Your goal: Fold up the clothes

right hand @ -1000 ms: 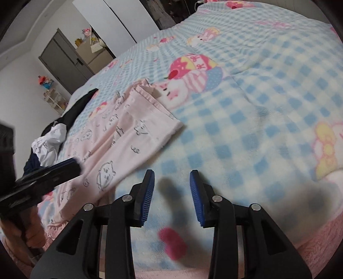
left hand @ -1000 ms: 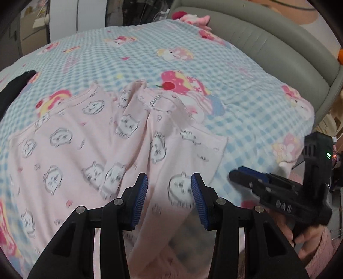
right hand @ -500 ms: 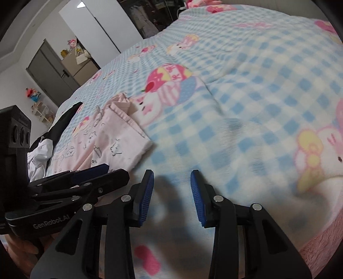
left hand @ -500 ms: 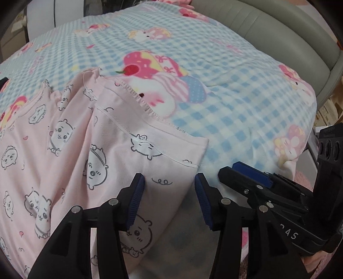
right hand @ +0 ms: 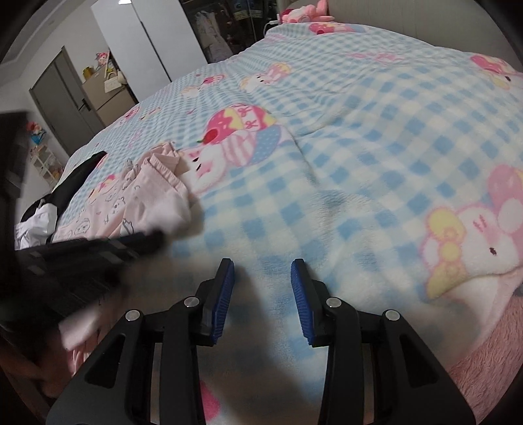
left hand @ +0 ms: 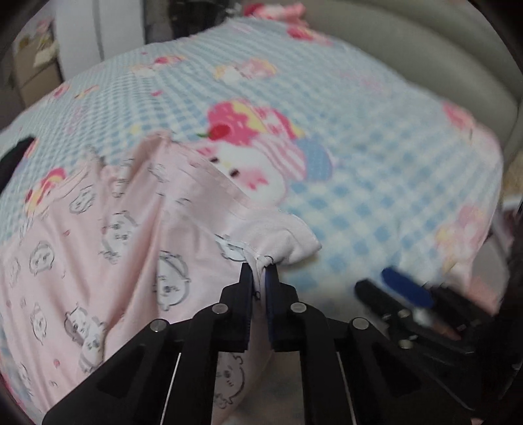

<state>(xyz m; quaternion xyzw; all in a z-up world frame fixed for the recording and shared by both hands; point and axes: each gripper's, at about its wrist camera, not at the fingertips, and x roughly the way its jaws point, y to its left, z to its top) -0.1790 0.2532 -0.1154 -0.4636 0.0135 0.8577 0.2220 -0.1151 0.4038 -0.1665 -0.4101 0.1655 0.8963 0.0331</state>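
A pale pink garment (left hand: 124,235) printed with small cartoon faces lies spread over the left of the bed. My left gripper (left hand: 260,271) is shut on its hemmed corner, and the cloth bunches up and lifts at the pinch. From the right wrist view the same garment (right hand: 147,199) lies at the left, with the left gripper (right hand: 98,251) blurred across it. My right gripper (right hand: 261,287) stands open over bare blanket, nothing between its blue pads. It also shows blurred at the lower right of the left wrist view (left hand: 405,294).
A blue-and-white checked fleece blanket (right hand: 359,147) with pink cartoon prints covers the bed. Dark and white clothes (right hand: 49,209) are piled at the far left edge. A grey padded headboard (left hand: 408,59) runs along the right. A pink plush toy (right hand: 304,11) sits at the far end.
The left gripper has moved forward to the garment's corner and shut on the hem, which now bunches up. The right gripper has tilted a little and stays open.
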